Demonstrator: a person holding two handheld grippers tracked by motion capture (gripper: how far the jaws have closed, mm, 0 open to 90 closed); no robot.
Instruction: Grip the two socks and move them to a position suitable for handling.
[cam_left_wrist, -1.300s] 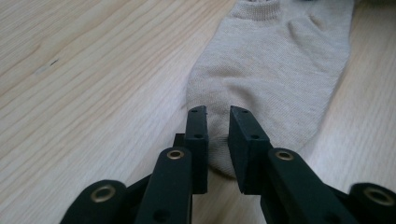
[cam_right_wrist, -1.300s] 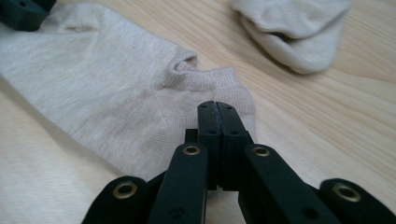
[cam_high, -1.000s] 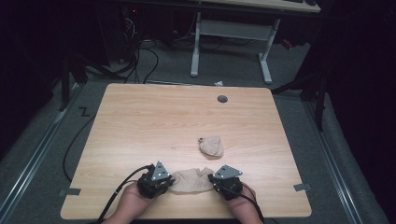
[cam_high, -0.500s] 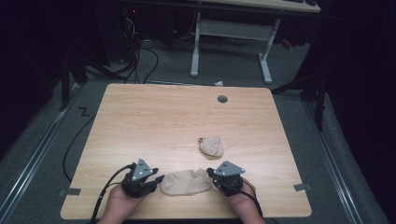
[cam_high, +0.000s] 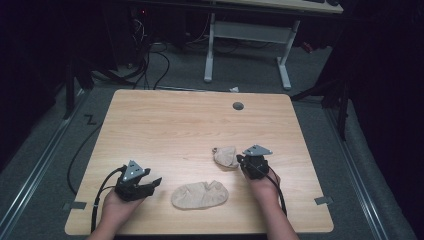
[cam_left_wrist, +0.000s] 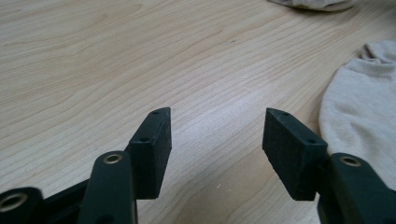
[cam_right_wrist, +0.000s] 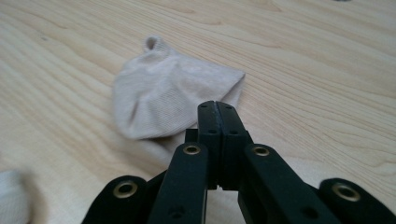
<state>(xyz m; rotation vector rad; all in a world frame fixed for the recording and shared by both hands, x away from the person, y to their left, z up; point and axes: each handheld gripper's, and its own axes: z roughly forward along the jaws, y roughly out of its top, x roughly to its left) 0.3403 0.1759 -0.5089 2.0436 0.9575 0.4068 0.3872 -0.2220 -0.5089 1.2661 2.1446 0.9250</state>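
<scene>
Hovering over the table (cam_high: 165, 125), the left gripper (cam_high: 150, 185) gapes beside the flat sock (cam_high: 200, 195); right gripper (cam_high: 240, 159), jaws closed empty, nears the crumpled sock (cam_high: 225, 156).

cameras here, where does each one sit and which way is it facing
High view: fixed above the person's side, looking forward and down on the table; both forearms, left gripper and right gripper show.
Left gripper view: rides the left gripper, looking along its open jaws over bare wood toward the flat sock.
Right gripper view: rides the right gripper, jaws closed, facing the crumpled sock.
Shared: high and left gripper views both show the flat sock; high and right both show the crumpled sock.
</scene>
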